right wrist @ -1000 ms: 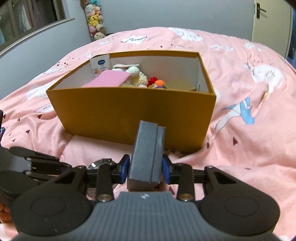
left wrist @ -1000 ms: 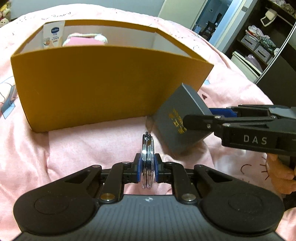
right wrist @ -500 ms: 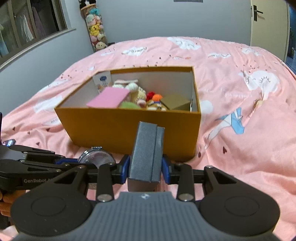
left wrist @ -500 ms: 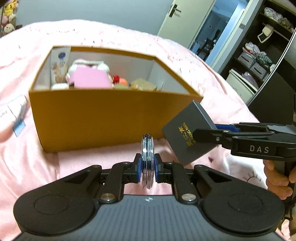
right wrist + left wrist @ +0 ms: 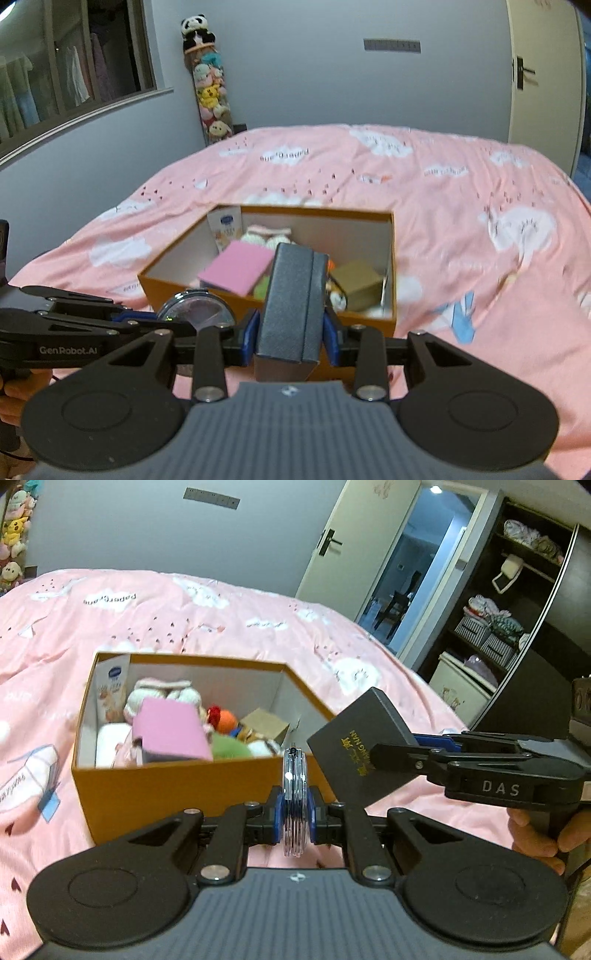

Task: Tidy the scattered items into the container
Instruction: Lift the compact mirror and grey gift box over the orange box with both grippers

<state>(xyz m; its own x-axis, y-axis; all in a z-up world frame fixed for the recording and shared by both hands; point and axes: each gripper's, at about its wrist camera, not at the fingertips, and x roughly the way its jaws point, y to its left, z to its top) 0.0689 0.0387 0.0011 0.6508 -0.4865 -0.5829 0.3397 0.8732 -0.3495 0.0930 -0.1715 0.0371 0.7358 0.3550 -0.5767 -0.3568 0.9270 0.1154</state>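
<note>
Between the blue pads of your left claw (image 5: 294, 808) sits a clear round disc case (image 5: 294, 801), held on edge and clamped from both sides. Ahead of that claw and slightly to its left stands the orange box (image 5: 177, 794), open-topped, on the pink bedspread (image 5: 221, 620). Your right claw (image 5: 291, 332) is closed on a dark grey box (image 5: 293, 314), gripped across its narrow sides, standing upright between the pads. From the left wrist view the same dark grey box (image 5: 364, 746) shows gold lettering on its face and hangs tilted, to the right of your left claw, near the orange box's right front corner; contact with the corner cannot be told. From the right wrist view the disc case (image 5: 197, 308) lies just left of your right claw, in front of the orange box's near wall (image 5: 243, 314).

Inside the orange box, ahead of both claws: a pink flat pad (image 5: 170, 731), a white carton with blue logo (image 5: 110, 690) upright in the far left corner, a cream knitted toy (image 5: 162, 690), a small brown carton (image 5: 356, 282) at the right.
</note>
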